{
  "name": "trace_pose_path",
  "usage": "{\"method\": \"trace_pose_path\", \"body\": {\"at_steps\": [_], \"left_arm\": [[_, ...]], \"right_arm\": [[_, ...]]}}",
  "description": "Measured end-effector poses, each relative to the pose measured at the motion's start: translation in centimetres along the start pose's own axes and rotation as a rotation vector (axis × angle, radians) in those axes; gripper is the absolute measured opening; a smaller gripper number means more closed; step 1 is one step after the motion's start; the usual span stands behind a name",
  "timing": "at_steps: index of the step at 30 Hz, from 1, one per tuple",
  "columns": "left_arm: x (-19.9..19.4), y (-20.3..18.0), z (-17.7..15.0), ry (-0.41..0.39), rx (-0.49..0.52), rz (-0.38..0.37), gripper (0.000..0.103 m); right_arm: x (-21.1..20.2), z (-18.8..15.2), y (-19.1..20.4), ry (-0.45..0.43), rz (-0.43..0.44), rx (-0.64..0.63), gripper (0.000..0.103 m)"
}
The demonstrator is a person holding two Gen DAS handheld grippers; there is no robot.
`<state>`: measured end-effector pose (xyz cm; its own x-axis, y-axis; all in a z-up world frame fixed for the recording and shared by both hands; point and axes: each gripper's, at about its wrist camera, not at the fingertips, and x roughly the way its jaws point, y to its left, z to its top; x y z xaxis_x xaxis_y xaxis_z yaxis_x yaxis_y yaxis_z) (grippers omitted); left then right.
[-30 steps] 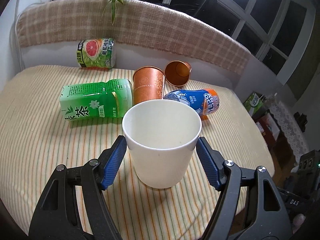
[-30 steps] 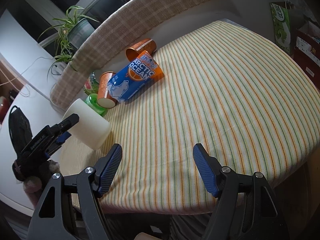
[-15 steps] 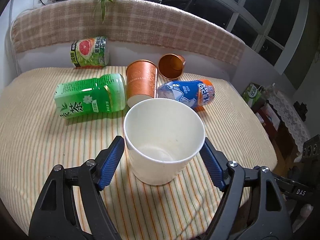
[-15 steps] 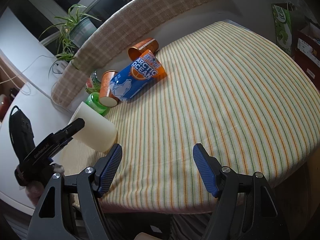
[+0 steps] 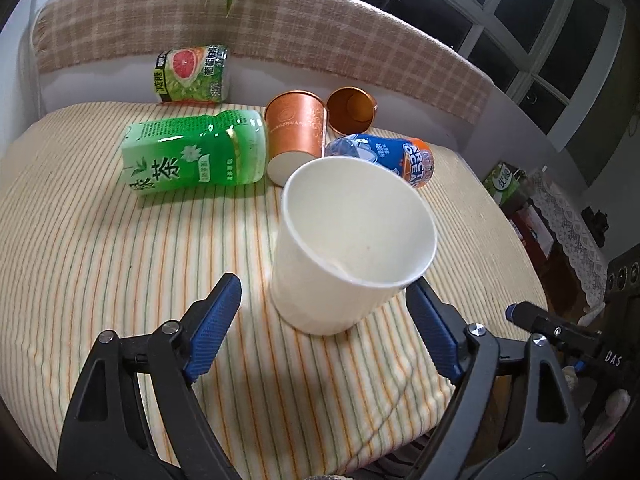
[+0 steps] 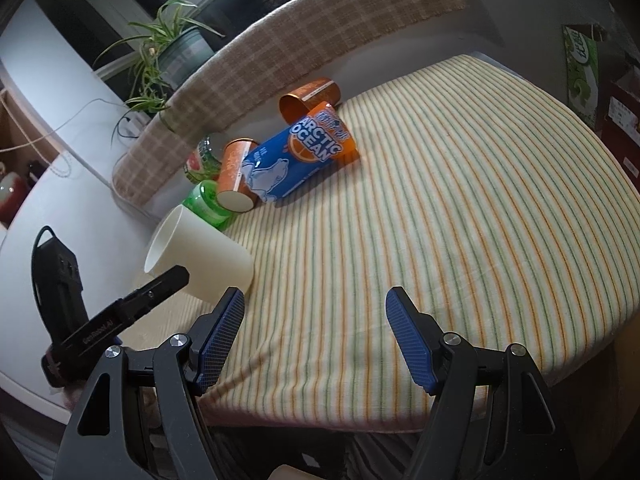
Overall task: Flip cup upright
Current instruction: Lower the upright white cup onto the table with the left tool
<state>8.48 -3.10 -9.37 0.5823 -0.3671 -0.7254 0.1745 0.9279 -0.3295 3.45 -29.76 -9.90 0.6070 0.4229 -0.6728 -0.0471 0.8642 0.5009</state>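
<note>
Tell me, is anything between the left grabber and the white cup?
No, nothing visible. The white paper cup stands upright on the striped cloth, right ahead of the open left gripper. The lying green tea bottle is behind it.

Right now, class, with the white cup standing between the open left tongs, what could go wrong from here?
1. The white cup looks tilted in the left view; if it is not seated flat on the soft striped cloth, it may tip over.
2. The left tongs flank it closely, so a crooked retreat could clip its wall.
3. The orange cup and green bottle lie just behind; a toppled cup might roll into them.
</note>
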Motion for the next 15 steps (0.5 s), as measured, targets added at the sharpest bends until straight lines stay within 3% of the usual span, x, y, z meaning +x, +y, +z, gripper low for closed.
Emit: {"method": "trace_pose_path", "body": {"at_steps": [7, 15], "left_arm": [[-2.3, 0.6, -1.5, -0.044, 0.024, 0.058, 0.087], [-7.5, -0.2, -1.1, -0.242, 0.056, 0.179, 0.087]], "right_arm": [[-0.6, 0.4, 1.5, -0.042, -0.018, -0.064, 0.073], [-1.5, 1.1, 4.8, -0.135, -0.06, -0.208, 0.073]]}}
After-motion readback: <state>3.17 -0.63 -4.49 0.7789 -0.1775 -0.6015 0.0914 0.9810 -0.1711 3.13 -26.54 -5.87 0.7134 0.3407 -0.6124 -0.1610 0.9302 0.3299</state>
